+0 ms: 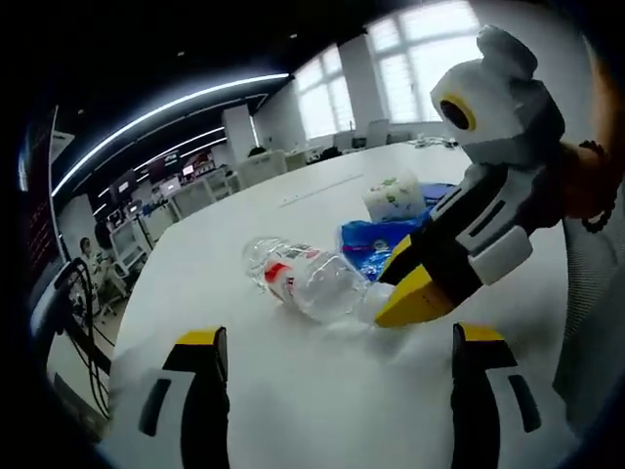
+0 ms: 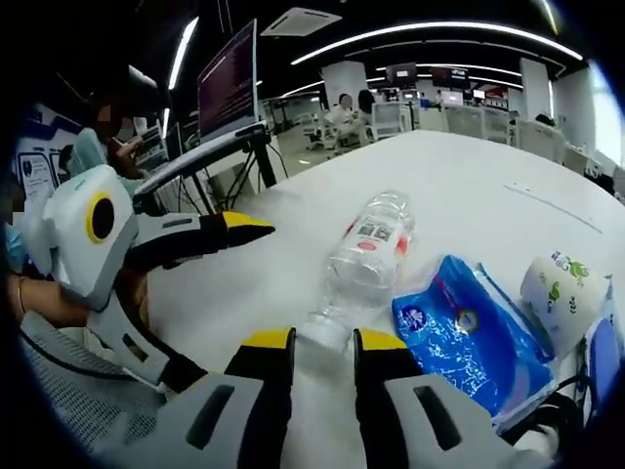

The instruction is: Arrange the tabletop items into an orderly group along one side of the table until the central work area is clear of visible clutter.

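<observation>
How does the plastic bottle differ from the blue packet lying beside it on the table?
The plastic bottle is clear and rounded with a red-and-white label; the blue packet is opaque and flat. The bottle's cap end sits at the right gripper; the packet lies untouched. Both rest on the white table.

Black fingers (image 1: 205, 391), yellow tips

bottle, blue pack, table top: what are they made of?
Bottle: clear thin plastic, see-through with a glossy sheen and a paper-like label. Blue pack: soft plastic film, shiny and crinkled. Table: smooth matte white top, likely laminate; can't tell for sure.
</observation>
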### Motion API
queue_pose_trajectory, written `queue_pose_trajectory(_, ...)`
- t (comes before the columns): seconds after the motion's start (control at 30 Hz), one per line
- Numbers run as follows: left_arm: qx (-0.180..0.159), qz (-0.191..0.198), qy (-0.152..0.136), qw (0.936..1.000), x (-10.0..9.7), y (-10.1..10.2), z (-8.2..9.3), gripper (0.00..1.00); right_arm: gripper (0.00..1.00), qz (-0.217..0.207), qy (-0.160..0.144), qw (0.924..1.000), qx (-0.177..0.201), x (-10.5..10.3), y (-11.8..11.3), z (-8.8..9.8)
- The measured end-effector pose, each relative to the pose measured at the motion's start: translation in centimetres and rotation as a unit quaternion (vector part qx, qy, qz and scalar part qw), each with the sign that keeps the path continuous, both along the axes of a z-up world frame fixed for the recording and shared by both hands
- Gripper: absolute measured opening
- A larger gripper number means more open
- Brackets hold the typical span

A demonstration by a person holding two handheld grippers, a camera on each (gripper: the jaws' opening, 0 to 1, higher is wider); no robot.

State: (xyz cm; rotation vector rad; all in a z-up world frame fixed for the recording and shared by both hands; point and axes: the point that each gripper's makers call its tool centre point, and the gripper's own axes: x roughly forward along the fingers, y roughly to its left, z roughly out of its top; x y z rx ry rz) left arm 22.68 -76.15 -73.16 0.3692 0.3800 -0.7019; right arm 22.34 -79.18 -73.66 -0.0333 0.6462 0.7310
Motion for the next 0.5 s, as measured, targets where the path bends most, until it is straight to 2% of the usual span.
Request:
queue_pose_trajectory(0.07,0.013,-0.006,-0.009,0.9999,0.3,-0.1,-0.1,0.91,0.17,-0.005,-0.007,0.9999,0.01,0.2,0.0,0.7)
queue_pose_trajectory(0.1,0.013,-0.007,-0.011,0.9998,0.4,-0.1,-0.1,0.91,0.07,-0.006,-0.013,0.9998,0.012,0.2,-0.1,1.1)
queue_pose_trajectory(0.13,0.012,-0.008,-0.012,0.9998,0.6,-0.3,0.0,0.91,0.0,-0.002,-0.049,0.9988,0.006,1.0,-0.2,2.3)
queue_pose_trajectory(0.17,0.011,-0.009,-0.013,0.9998,0.8,-0.3,0.0,0.9,0.0,0.003,-0.035,0.9992,0.019,0.6,0.4,2.6)
queue_pose_trajectory(0.2,0.006,-0.011,-0.013,0.9998,0.9,-0.5,0.0,0.9,0.0,0.017,-0.022,0.9996,-0.006,0.3,0.1,1.9)
queue_pose_trajectory(0.23,0.004,-0.012,-0.01,0.9999,1.2,-0.6,0.0,0.9,0.0,0.007,-0.015,0.9996,-0.024,0.4,-0.5,1.4)
queue_pose_trajectory(0.27,0.005,-0.012,-0.009,0.9999,1.3,-0.7,-0.1,0.9,0.0,-0.013,-0.017,0.9994,-0.027,0.8,-1.1,1.1)
queue_pose_trajectory(0.33,0.012,-0.014,-0.012,0.9997,1.4,-0.7,-0.2,0.91,0.03,-0.028,0.009,0.9996,0.004,0.6,-1.2,0.8)
queue_pose_trajectory(0.5,0.013,-0.019,-0.01,0.9997,1.1,-0.7,-0.4,0.9,0.16,-0.015,0.0,0.9999,0.005,0.5,-0.7,1.0)
